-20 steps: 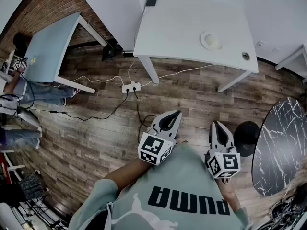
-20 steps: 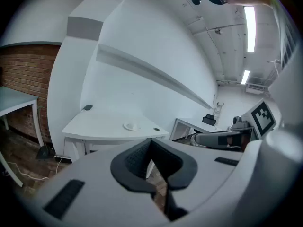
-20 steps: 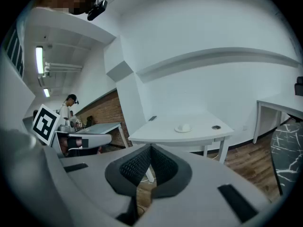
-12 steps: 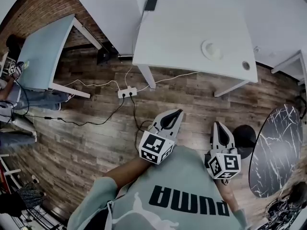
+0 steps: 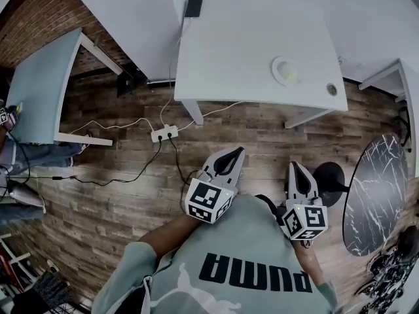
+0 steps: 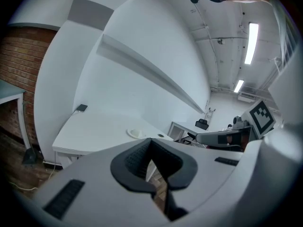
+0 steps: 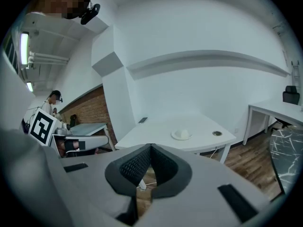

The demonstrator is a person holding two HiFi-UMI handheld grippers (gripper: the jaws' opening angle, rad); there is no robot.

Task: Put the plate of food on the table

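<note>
Table (image 5: 229, 57) drifts nearer in head view | plate (image 5: 286, 70), apparently holding food, lies 12 o'clock from nearer right gripper (image 5: 294, 170) | it and left gripper (image 5: 236, 154) pinched closed, empty

Bright, even ceiling-strip light (cool cast), heavy fisheye warp, dark vignetted corners.
</note>
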